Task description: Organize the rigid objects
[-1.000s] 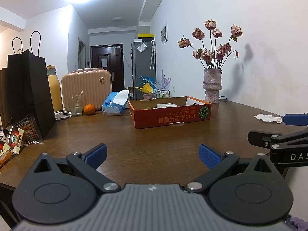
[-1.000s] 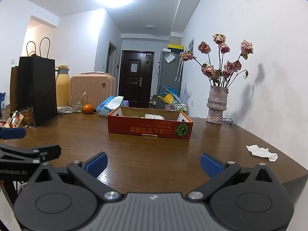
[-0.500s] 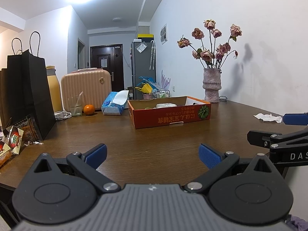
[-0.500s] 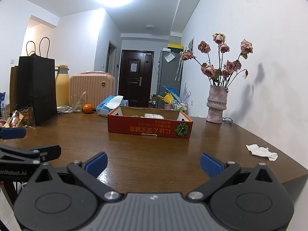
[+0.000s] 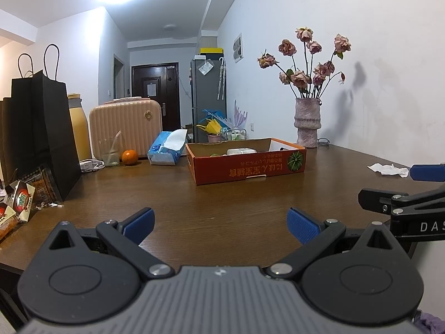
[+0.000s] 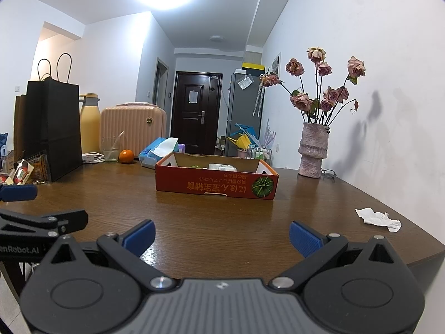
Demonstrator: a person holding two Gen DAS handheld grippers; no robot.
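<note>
A shallow red cardboard box (image 5: 247,164) (image 6: 217,185) stands mid-table with a white bottle (image 5: 241,151) (image 6: 222,167) and a greenish item lying inside. An orange (image 5: 129,157) (image 6: 126,156) sits at the back left beside a glass. My left gripper (image 5: 219,222) hovers open over the table's near edge, nothing between its blue pads. My right gripper (image 6: 221,236) is likewise open and empty, held level to the right of the left one; its fingers (image 5: 425,173) show at the left wrist view's right edge.
A brown wooden table (image 6: 208,217) carries black paper bags (image 5: 41,136), snack packets (image 5: 22,197), a yellow flask (image 6: 90,125), a pink case (image 5: 125,128), a tissue pack (image 5: 167,151), a vase of dried roses (image 6: 313,150) and a crumpled tissue (image 6: 378,218).
</note>
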